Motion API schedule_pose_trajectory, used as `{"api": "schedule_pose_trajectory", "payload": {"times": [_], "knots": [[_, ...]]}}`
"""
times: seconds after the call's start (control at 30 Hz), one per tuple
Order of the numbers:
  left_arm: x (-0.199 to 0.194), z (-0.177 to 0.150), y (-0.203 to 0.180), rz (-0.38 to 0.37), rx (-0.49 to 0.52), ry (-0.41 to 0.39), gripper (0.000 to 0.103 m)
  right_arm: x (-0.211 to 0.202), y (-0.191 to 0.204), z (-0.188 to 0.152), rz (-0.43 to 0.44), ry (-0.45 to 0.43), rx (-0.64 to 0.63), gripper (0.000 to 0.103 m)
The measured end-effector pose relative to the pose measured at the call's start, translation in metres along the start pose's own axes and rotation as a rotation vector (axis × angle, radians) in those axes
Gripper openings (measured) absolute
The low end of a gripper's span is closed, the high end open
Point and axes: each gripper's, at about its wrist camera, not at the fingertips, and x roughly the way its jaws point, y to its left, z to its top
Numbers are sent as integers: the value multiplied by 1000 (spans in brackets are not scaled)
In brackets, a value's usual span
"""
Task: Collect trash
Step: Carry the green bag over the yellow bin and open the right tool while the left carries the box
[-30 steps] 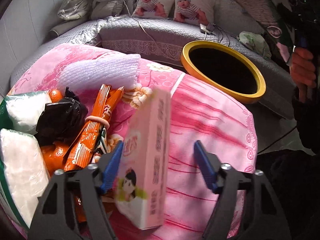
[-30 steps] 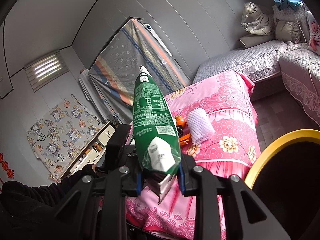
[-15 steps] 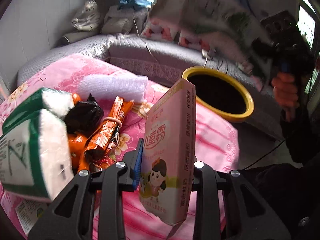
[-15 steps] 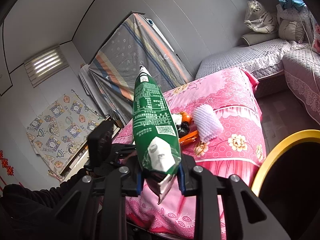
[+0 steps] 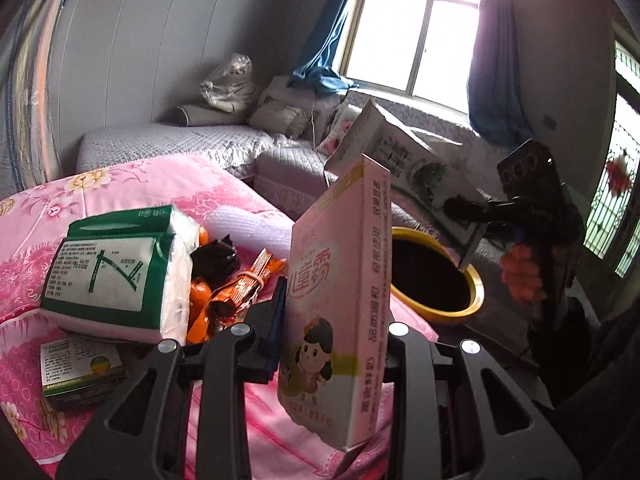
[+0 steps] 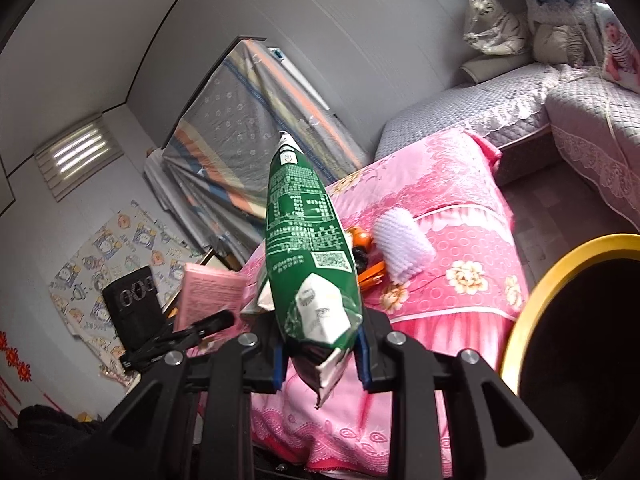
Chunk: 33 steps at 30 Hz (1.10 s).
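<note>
Left gripper (image 5: 334, 322): jaws narrow, clamped on a pink carton (image 5: 340, 300) with a cartoon girl printed on it – the carton stands upright between the blue pads, lifted above the pink floral cloth (image 5: 132, 188).
Right gripper (image 6: 320, 354): almost fully closed, pinching the lower end of a green carton (image 6: 308, 248); the carton points up and away, flattened.
Trash bin (image 5: 434, 276): yellow rim, dark inside, on the floor beside the covered table, just beyond the pink carton.
Remaining on cloth: green-and-white tissue pack (image 5: 116, 276), orange wrappers (image 5: 236, 288), crumpled black bag (image 5: 214, 260), white foam net (image 6: 404, 242), small green box (image 5: 76, 374).
</note>
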Motion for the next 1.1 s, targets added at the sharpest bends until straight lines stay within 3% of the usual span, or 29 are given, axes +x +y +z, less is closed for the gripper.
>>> {"api": "schedule_pose_trajectory", "payload": {"times": [0.2, 0.53, 0.87, 1.1], "knots": [[5, 12, -19, -52, 8, -29, 29, -29, -23, 1, -109, -74, 50, 24], [48, 34, -42, -123, 8, 1, 29, -68, -90, -18, -415, -142, 196, 24], [120, 50, -80, -208, 48, 84, 29, -80, -142, -47, -641, -117, 291, 24], [186, 55, -100, -221, 42, 171, 29, -77, -165, -59, -707, -74, 314, 25]]}}
